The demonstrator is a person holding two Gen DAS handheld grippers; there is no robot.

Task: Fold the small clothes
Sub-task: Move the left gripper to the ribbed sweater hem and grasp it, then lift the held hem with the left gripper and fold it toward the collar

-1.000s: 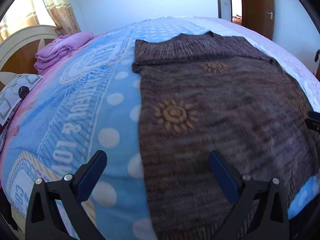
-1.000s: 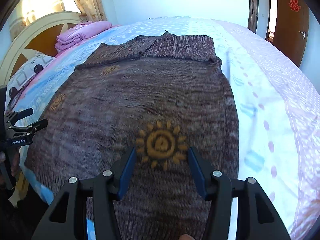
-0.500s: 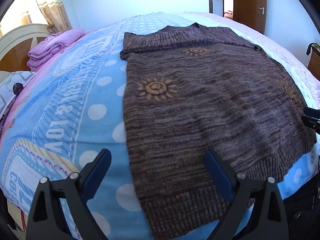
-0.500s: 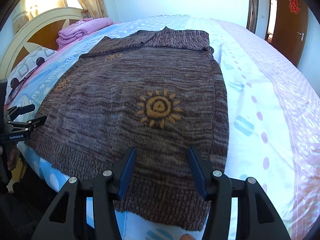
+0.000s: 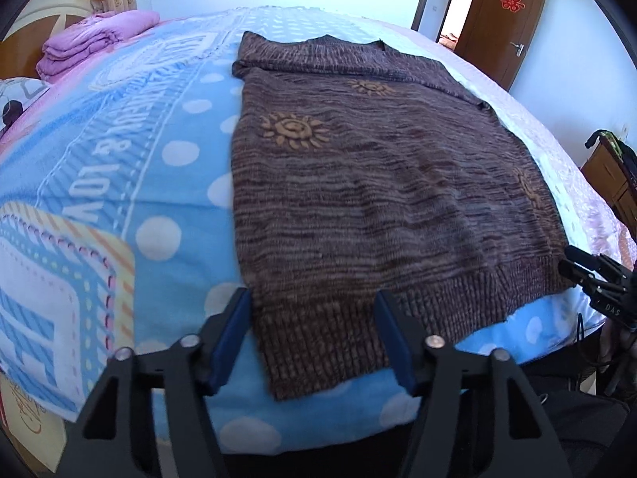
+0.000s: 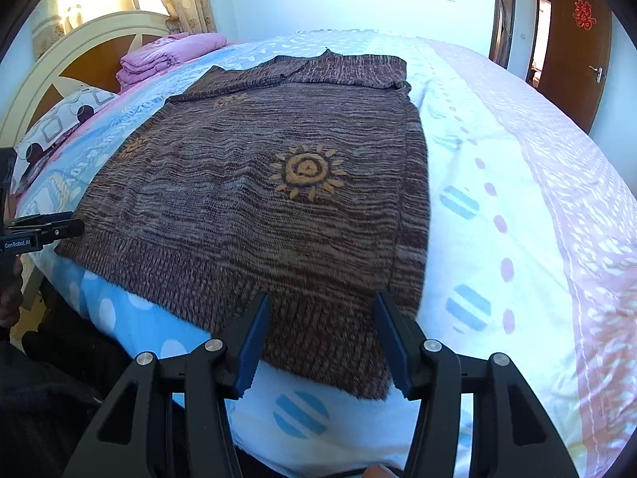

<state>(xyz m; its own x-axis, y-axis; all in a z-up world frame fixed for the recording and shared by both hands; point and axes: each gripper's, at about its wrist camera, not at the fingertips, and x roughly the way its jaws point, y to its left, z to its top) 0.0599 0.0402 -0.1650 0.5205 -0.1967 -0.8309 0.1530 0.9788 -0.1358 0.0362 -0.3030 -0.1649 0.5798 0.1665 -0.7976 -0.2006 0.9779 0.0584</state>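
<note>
While the brown knitted sweater (image 5: 382,183) lay spread flat on the bed (image 5: 167,207), its ribbed hem (image 5: 318,338) reached the near edge of the mattress and its folded upper part pointed toward the far wall. Yellow sun motifs (image 6: 306,173) marked the knit. The left gripper (image 5: 312,318) hung over the sweater's near left corner, its blue-padded fingers (image 5: 231,330) standing apart and closing, with the hem corner seen between them but not yet pinched. The right gripper (image 6: 322,324) hung over the near right corner, its fingers (image 6: 253,338) parted at a middling gap that framed the hem; no pad pressed on the cloth. Each gripper appeared at the margin of the other's view, at opposite ends of the hem.

The bedcover beneath the sweater was blue with white dots and lettering on the left side and pale with pink and blue marks on the right. A stack of folded pink bedding (image 6: 167,57) rested near the headboard (image 6: 67,63), beside a patterned pillow (image 6: 59,123). A brown door (image 6: 577,44) bearing a red paper ornament stood at the far right.
</note>
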